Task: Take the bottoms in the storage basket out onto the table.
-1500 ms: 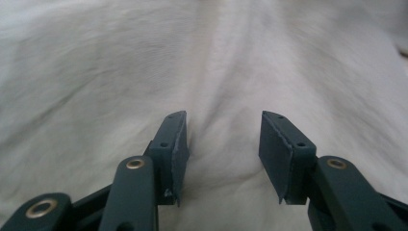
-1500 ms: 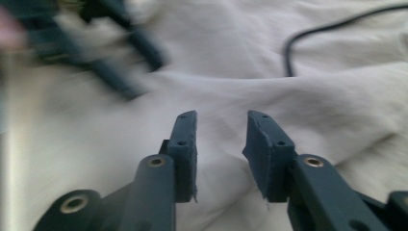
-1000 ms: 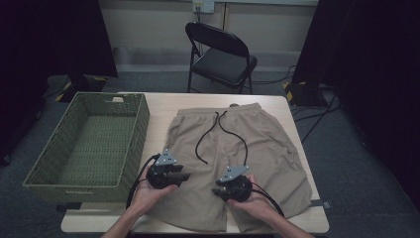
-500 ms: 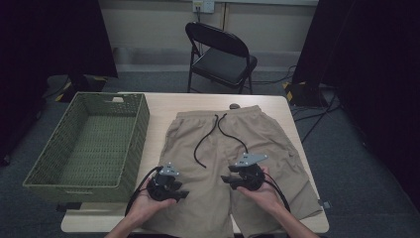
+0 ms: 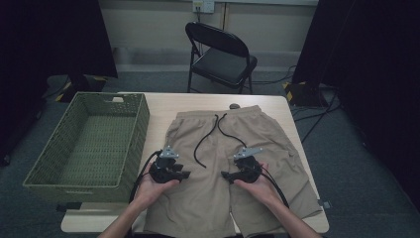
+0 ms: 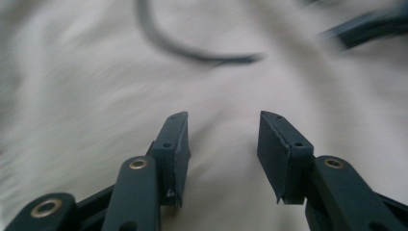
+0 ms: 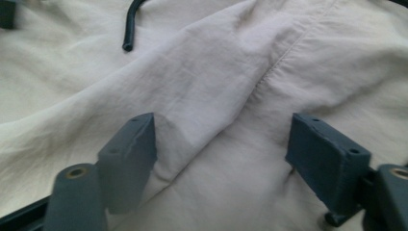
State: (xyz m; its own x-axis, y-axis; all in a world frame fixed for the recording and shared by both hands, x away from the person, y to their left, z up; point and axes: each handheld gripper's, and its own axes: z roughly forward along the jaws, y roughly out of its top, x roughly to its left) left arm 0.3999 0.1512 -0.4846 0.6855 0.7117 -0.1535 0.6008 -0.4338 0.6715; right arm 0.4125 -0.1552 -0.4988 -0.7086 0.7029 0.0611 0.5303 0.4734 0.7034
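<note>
Shorts [image 5: 247,148] lie spread on the table [image 5: 163,101] at centre frame, a basket [image 5: 89,144] left of them, a chair [image 5: 220,57] behind; my grippers rest on the shorts.

One pair of beige drawstring shorts [image 5: 233,163] lies at the centre of the high view, with one black drawstring [image 5: 210,139] showing two loose ends. One green woven basket [image 5: 89,144] sits at the left. One black folding chair [image 5: 220,54] stands at the top centre. Two grippers are at the lower centre: left gripper [image 5: 185,174], right gripper [image 5: 225,175]. One wooden surface [image 5: 163,101] carries everything.
</note>
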